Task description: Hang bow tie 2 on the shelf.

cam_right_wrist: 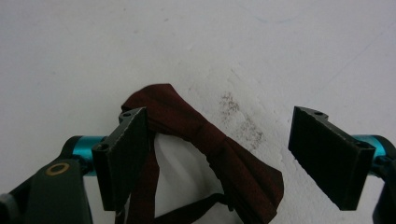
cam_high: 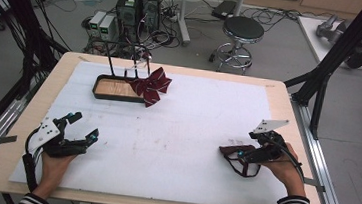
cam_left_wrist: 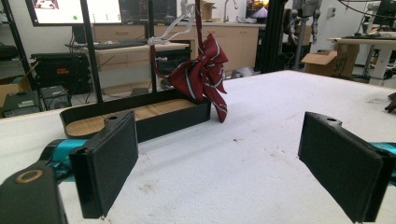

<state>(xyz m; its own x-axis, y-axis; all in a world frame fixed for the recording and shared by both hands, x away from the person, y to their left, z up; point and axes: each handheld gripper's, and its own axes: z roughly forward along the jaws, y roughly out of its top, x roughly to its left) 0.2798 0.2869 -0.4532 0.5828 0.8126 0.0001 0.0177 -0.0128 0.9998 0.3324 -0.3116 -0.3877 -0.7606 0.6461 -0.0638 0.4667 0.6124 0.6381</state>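
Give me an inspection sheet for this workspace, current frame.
Surface: white sheet on a wooden table, some dirt specks.
Job's things: plain dark red bow tie lying flat between the open jaws of the right gripper; striped bow tie hanging on the stand over its tray.
Clutter: nothing seen.
Grippers: right open, over the plain tie; left gripper open, nothing in it, near the table edge.
Cables: one trailing from each gripper; tangle on the floor.
Surroundings: stool, computers.
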